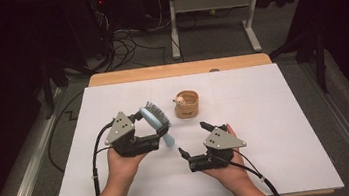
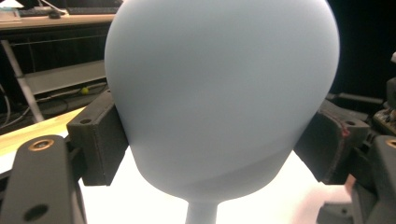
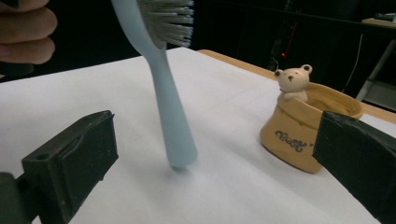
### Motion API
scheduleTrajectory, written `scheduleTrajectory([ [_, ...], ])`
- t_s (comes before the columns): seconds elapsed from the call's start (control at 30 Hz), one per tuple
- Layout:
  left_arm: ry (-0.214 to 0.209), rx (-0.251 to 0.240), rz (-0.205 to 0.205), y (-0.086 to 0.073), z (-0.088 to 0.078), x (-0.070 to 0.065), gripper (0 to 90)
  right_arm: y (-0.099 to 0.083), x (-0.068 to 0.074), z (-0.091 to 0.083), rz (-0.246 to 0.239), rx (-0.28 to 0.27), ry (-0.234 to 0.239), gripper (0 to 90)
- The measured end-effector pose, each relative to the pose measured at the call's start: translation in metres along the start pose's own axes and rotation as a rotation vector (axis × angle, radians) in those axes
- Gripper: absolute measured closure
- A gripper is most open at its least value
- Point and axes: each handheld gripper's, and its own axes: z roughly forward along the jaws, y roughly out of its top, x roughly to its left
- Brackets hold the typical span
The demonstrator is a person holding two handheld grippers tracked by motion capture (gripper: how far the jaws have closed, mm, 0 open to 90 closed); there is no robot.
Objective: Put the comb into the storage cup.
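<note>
A white sheet (image 1: pixel 277 130) covers a wooden table (image 1: pixel 179 69). Behind the table, a grey floor (image 1: pixel 205 38) carries a tangle of black cables (image 1: pixel 123 44). On that floor stands a white metal desk frame (image 1: pixel 212 8). The back of the room is very dark. A small red light (image 1: pixel 100 2) glows there.

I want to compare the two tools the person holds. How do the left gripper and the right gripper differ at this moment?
The left gripper has its jaws shut on the head of a pale blue brush; the right gripper holds nothing. The left jaws are narrow around the brush; the right jaws stand wide open. Both are black, hand-held above the white table.
</note>
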Motion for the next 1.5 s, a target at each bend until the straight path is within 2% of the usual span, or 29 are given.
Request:
scheduleTrajectory([
  [0.37,0.015,0.007,0.001,-0.005,-0.009,0.012,20.0,-0.005,-0.016,-0.008,0.005,0.034,-0.044,0.5],
  [0.57,-0.002,0.002,0.004,-0.007,-0.011,0.016,20.0,-0.010,-0.028,-0.017,0.016,0.043,-0.062,0.5],
  [0.87,-0.003,-0.011,0.002,-0.007,-0.017,0.024,20.0,-0.023,-0.049,-0.037,0.036,0.061,-0.119,0.5],
  [1.13,-0.004,-0.011,-0.013,-0.007,-0.023,0.034,20.0,-0.036,-0.068,-0.055,0.076,0.073,-0.157,0.5],
  [1.27,0.011,-0.013,-0.015,-0.008,-0.026,0.038,20.0,-0.041,-0.077,-0.066,0.088,0.073,-0.185,0.5],
  [1.5,0.013,-0.009,-0.016,-0.008,-0.028,0.040,20.0,-0.049,-0.088,-0.082,0.109,0.071,-0.223,0.5],
])
